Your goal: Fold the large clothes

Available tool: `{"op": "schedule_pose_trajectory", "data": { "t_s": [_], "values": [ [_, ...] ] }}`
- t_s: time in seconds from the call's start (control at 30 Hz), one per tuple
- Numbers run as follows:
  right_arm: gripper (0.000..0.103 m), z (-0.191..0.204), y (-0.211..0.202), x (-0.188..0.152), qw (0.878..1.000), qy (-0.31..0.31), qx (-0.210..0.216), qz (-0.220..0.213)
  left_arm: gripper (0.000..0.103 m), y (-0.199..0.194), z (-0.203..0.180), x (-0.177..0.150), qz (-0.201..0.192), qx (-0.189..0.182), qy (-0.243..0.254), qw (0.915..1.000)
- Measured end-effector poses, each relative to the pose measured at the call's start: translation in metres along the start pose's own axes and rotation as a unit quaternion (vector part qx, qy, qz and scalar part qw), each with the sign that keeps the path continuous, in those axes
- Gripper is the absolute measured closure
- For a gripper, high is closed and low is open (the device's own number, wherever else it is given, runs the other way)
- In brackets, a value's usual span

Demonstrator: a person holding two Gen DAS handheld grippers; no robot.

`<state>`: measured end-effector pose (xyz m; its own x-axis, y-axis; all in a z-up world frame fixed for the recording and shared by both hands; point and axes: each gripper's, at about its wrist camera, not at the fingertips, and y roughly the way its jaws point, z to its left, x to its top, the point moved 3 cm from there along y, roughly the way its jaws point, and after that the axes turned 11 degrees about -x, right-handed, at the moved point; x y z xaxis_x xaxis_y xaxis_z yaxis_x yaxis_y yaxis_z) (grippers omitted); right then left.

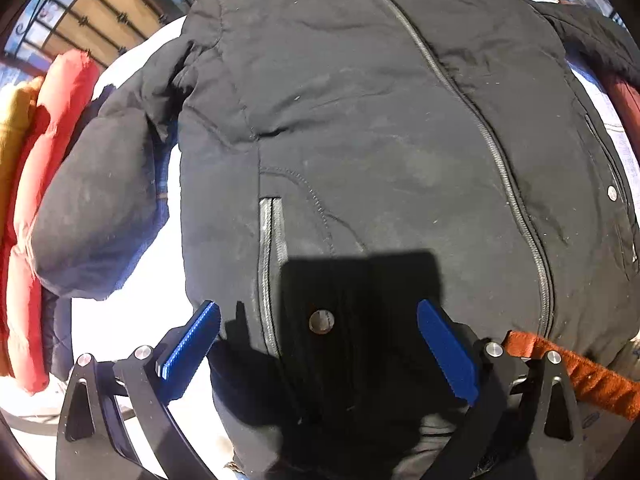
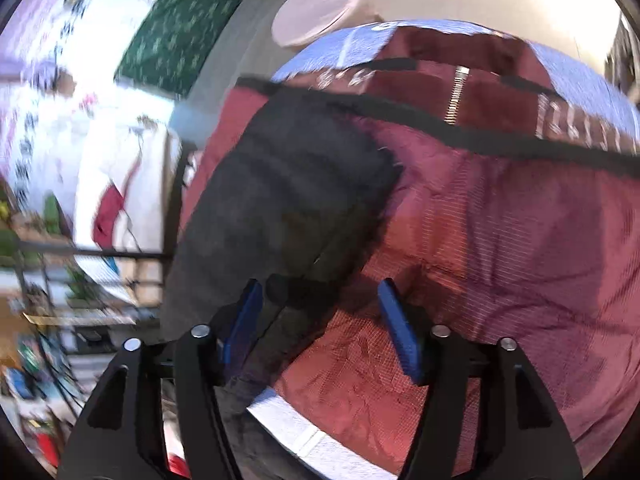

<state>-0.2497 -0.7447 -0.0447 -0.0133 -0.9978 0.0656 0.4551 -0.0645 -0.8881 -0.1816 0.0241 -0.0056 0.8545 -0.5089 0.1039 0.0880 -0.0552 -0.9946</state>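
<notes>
A black padded jacket lies front up on a white table, its zipper closed and one sleeve bent out to the left. My left gripper hangs over the jacket's hem, open, with its blue pads wide apart and nothing pressed between them. In the blurred right wrist view, the jacket's other black sleeve lies across a maroon jacket. My right gripper is open over the sleeve's cuff. The cuff sits close to the left pad, and the pads do not press on it.
Red and yellow padded garments are piled at the table's left edge. A rust-orange strip of fabric lies by the hem at the right. A round white table and a green mat are on the floor beyond.
</notes>
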Motion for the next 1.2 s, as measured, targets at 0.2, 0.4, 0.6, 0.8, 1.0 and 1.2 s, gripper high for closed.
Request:
{"op": "schedule_pose_trajectory", "data": {
  "t_s": [0.2,0.4,0.6,0.8,1.0,1.2],
  "values": [
    [0.04,0.017,0.008,-0.006,1.0,0.003,0.011,-0.012,0.006,-0.003,-0.011,-0.001,-0.002,0.01,0.028,0.9996],
    [0.043,0.027,0.012,-0.018,0.998,0.051,0.016,-0.023,0.006,-0.005,-0.003,-0.005,0.001,0.016,0.009,0.9998],
    [0.081,0.067,-0.02,-0.011,0.996,-0.032,-0.037,-0.073,0.006,-0.004,0.007,-0.008,0.0,0.013,-0.014,0.9998],
    [0.085,0.151,-0.085,-0.021,0.972,-0.164,-0.069,-0.151,0.006,-0.005,0.008,-0.004,-0.017,0.001,-0.016,0.9997],
    [0.085,0.279,-0.136,-0.114,0.898,-0.37,-0.024,-0.236,0.006,-0.006,0.014,-0.004,-0.031,-0.008,-0.029,0.9991],
    [0.085,0.382,-0.113,-0.286,0.801,-0.566,0.053,-0.187,0.006,-0.01,0.035,-0.011,-0.04,-0.006,-0.072,0.9966]
  ]
}}
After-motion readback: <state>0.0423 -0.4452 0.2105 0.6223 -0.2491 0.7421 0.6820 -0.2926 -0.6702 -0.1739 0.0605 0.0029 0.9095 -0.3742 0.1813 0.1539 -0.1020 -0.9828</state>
